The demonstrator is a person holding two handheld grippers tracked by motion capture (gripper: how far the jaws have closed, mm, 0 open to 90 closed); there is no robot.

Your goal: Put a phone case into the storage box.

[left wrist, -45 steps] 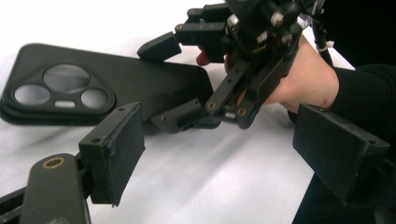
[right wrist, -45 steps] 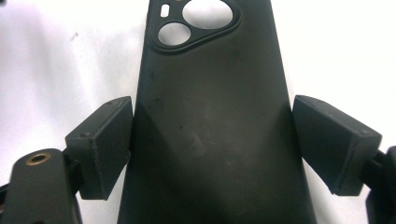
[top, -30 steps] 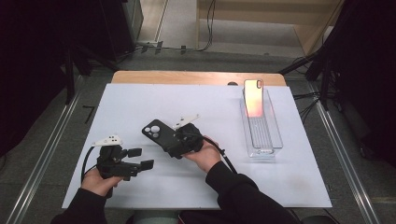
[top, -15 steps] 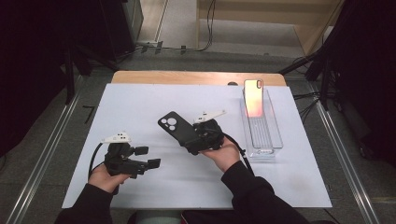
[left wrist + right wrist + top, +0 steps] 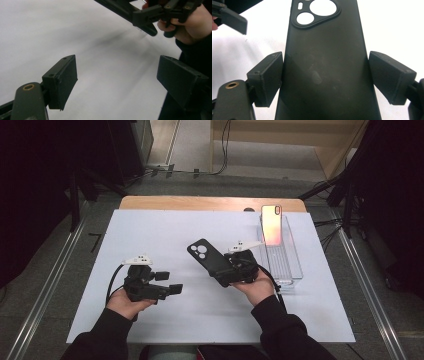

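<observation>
**Right gripper clamped on a black phone case above the table**

The right hand (image 5: 257,287) sits palm up near the middle of the white table (image 5: 150,230), forearm entering from the bottom edge in a dark sleeve. It carries the right gripper (image 5: 220,272), which points toward the table's left rear. The jaws are clamped on the long sides of a black phone case (image 5: 327,65); the case is held tilted, camera cut-outs at the far end, clear of the table surface.

The left hand (image 5: 127,302) rests low at the front left, palm up. The left gripper (image 5: 170,282) points level toward the right hand. Its jaws stand apart with nothing between them.

A phone (image 5: 271,224) leans upright in a clear tray (image 5: 290,270) just right of the right gripper.

No brand, label or writing is legible on any item.
</observation>
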